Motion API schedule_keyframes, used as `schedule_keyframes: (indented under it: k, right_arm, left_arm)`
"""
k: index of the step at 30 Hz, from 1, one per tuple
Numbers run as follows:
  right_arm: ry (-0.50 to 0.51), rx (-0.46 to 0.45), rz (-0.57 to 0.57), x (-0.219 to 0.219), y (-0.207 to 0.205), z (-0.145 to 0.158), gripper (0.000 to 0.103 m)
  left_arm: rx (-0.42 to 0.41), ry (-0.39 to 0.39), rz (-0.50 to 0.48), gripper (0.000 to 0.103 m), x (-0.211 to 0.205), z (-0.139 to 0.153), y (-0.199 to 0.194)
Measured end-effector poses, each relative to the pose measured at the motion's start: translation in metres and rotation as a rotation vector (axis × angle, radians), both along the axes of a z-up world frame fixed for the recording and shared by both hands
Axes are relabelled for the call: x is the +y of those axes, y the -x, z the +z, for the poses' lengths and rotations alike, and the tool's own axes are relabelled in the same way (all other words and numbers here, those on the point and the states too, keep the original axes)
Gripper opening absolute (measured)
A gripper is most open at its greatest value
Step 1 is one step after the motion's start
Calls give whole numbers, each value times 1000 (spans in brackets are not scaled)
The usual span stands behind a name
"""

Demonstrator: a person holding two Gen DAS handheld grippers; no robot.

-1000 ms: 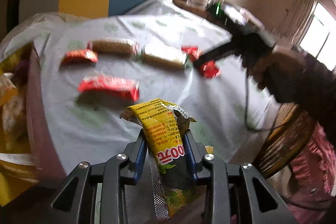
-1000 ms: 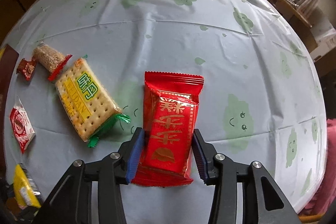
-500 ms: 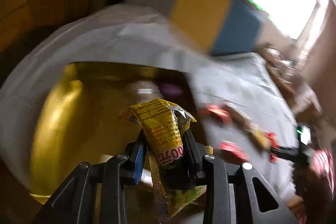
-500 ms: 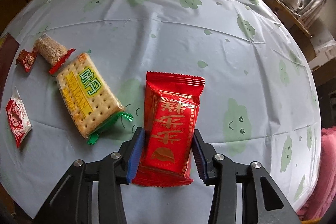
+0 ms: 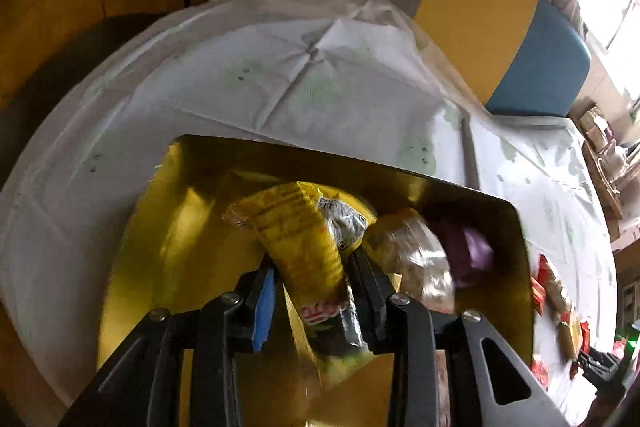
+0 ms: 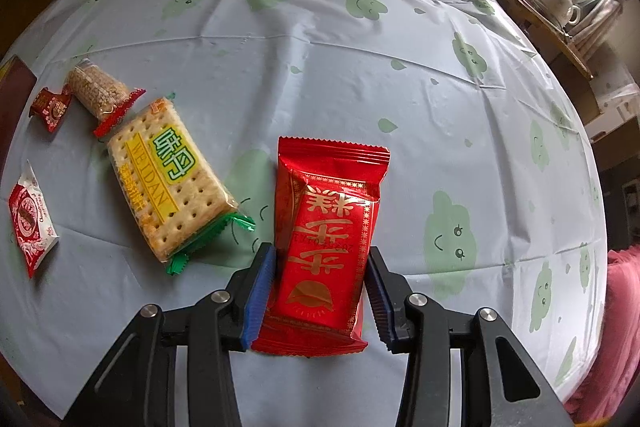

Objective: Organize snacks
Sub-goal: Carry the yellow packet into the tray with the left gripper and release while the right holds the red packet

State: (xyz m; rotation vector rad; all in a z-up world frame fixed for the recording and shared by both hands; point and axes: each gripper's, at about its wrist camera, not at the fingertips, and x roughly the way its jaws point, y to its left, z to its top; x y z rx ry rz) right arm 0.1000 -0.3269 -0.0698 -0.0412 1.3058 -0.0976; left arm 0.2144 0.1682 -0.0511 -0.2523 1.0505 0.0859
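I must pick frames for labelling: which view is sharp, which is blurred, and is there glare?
Right wrist view: sharp, the print on the red packet and the cracker pack is readable. Left wrist view: motion blur smears the yellow packet and the snacks in the gold box; window glare burns out the upper right corner. Both views have fisheye bending.

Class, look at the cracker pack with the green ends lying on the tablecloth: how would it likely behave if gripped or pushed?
The cracker pack looks flat and fairly stiff, so it probably slides rather than rolls. Its crackers show through the wrapper; a hard squeeze may snap them. The glossy film could be slippery.
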Motion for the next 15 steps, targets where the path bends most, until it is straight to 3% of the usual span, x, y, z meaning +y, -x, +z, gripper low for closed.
schedule_keyframes:
  k: [4, 10, 15]
  right_arm:
    - [0, 0, 2, 0, 0, 0, 45]
    - [9, 1, 12, 1, 0, 0, 46]
    - [25, -3, 19, 4, 1, 1, 46]
  left_arm:
    - [50, 8, 12, 37, 3, -12, -9]
    - [-4, -68, -2, 43, -7, 4, 2]
    - [-2, -86, 23, 44, -9, 8, 6]
